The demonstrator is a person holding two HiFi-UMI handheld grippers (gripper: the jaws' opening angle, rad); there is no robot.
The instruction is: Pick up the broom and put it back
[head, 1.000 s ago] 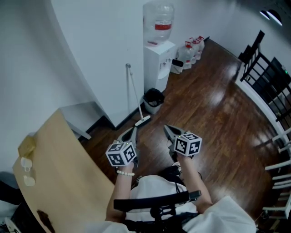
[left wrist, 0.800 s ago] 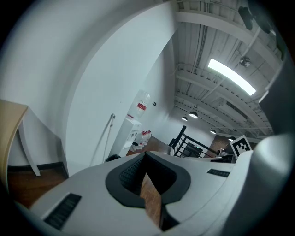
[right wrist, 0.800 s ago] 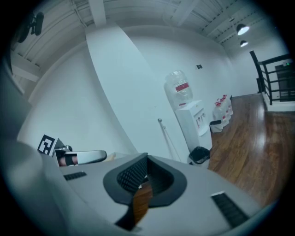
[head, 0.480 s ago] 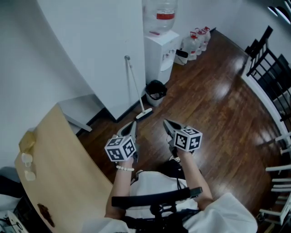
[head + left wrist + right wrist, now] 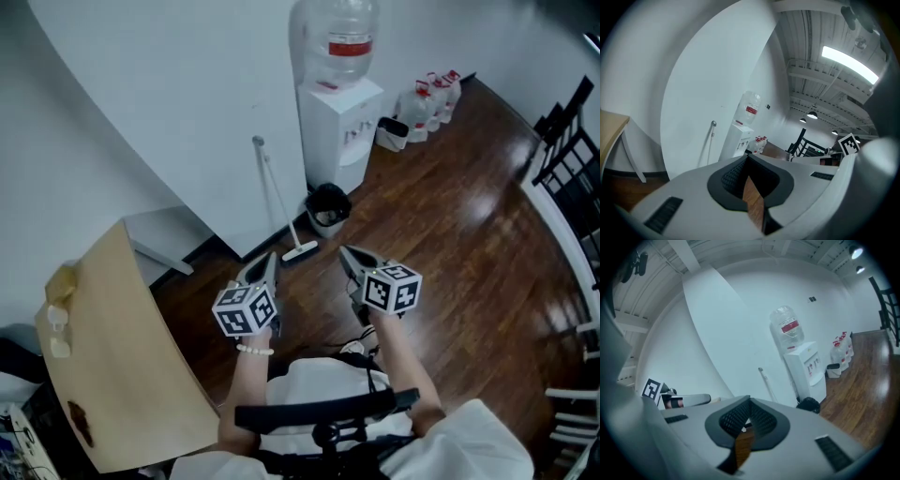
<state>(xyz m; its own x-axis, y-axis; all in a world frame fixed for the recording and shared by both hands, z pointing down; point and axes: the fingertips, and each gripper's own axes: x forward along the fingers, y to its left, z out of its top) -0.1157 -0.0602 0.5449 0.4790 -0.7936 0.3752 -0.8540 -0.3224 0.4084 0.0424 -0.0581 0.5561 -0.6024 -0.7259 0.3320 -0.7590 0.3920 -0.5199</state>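
Note:
A broom (image 5: 278, 200) with a thin pale handle leans on the white wall, its white head (image 5: 300, 251) on the wood floor. It also shows as a thin handle in the left gripper view (image 5: 711, 137) and the right gripper view (image 5: 766, 382). My left gripper (image 5: 270, 265) and right gripper (image 5: 348, 256) are held side by side in front of me, a short way back from the broom head. Both are shut with nothing between the jaws, tips meeting in the left gripper view (image 5: 746, 157) and the right gripper view (image 5: 749, 401).
A white water dispenser (image 5: 338, 117) with a large bottle stands right of the broom, a small black bin (image 5: 328, 205) at its foot. Water jugs (image 5: 427, 100) sit further back. A wooden tabletop (image 5: 112, 347) is at my left, black chairs (image 5: 566, 141) at the right.
Both grippers and I have moved forward across the floor toward the broom and dispenser; the broom head now lies closer to the jaw tips. Jaws stayed shut.

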